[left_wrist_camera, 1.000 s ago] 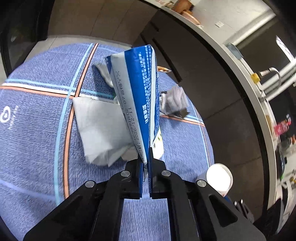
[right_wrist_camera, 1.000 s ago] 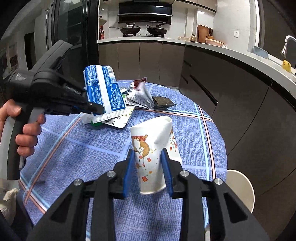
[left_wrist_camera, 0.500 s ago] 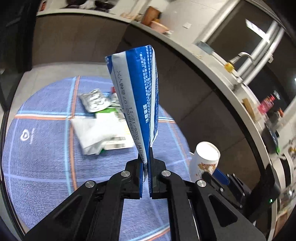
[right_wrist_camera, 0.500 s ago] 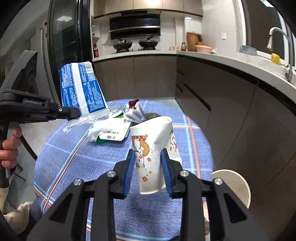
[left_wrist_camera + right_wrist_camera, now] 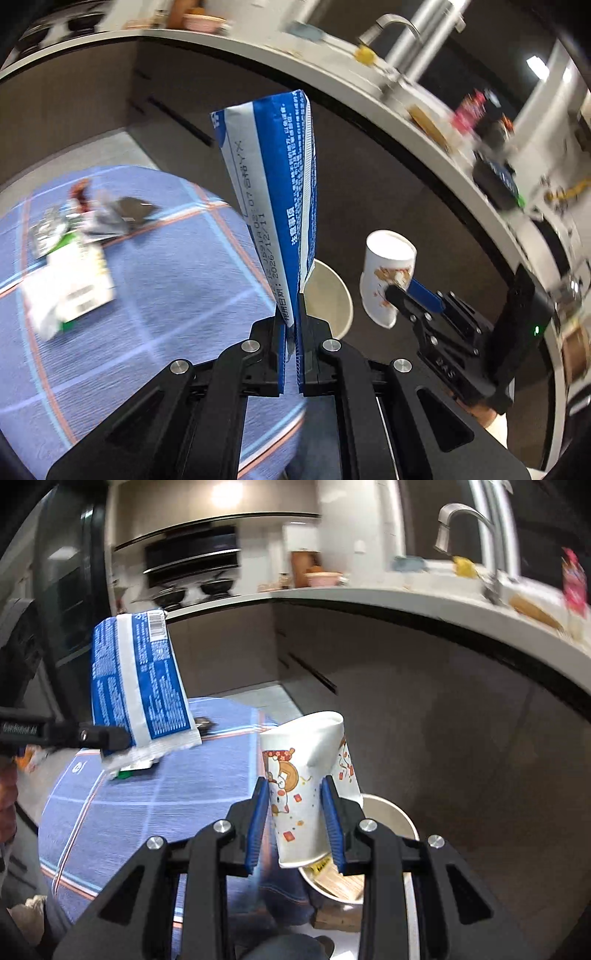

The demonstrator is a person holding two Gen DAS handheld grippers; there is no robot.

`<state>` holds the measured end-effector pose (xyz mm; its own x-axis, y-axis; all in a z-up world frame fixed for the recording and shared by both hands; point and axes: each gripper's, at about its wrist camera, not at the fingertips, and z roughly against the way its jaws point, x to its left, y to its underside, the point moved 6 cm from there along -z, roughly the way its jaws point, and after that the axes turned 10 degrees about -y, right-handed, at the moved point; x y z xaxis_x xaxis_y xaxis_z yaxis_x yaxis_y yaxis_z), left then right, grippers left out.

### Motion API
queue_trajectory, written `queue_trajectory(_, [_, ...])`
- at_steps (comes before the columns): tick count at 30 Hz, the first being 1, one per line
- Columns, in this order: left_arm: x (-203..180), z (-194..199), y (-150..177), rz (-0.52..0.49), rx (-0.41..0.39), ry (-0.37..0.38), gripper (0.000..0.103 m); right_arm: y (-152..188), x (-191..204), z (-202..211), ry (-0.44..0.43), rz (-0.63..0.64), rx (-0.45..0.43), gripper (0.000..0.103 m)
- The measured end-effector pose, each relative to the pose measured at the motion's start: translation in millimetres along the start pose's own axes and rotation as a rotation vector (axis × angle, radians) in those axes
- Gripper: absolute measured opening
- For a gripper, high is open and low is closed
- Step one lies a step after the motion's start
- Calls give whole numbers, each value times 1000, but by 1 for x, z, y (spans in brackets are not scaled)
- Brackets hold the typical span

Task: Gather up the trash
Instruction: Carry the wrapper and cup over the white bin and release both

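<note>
My left gripper [image 5: 291, 354] is shut on a blue and white wrapper [image 5: 275, 192] and holds it upright in the air near the table's right edge. The wrapper also shows in the right wrist view [image 5: 138, 686]. My right gripper [image 5: 295, 830] is shut on a crushed paper cup [image 5: 308, 786] with red and gold print, held above a beige trash bin [image 5: 391, 812]. The cup [image 5: 388, 273] and the bin [image 5: 332, 295] also show in the left wrist view, right of the wrapper.
A round table with a blue checked cloth [image 5: 129, 295] holds a white and green packet [image 5: 70, 291] and foil wrappers [image 5: 110, 218]. A dark kitchen counter [image 5: 369, 122] curves behind. The bin stands on the floor beside the table and holds paper scraps [image 5: 340, 884].
Both grippers have swung right, off the table's middle toward the bin, each still holding its item. The cup now hangs over the bin.
</note>
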<state>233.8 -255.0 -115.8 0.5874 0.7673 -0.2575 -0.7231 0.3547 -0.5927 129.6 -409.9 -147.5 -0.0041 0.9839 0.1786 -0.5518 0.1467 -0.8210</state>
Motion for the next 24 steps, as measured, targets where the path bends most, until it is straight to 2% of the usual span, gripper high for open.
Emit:
queue_trajectory(8, [-64, -93, 9, -146, 159, 21, 4, 45, -74, -18, 34, -162, 45, 30])
queue_trajectory(17, [-82, -182, 18, -189, 303, -25, 4, 76, -119, -65, 25, -210, 108, 31])
queue_trajectory(24, [-88, -223, 20, -226, 348, -64, 4, 81, -135, -102, 12, -222, 149, 31])
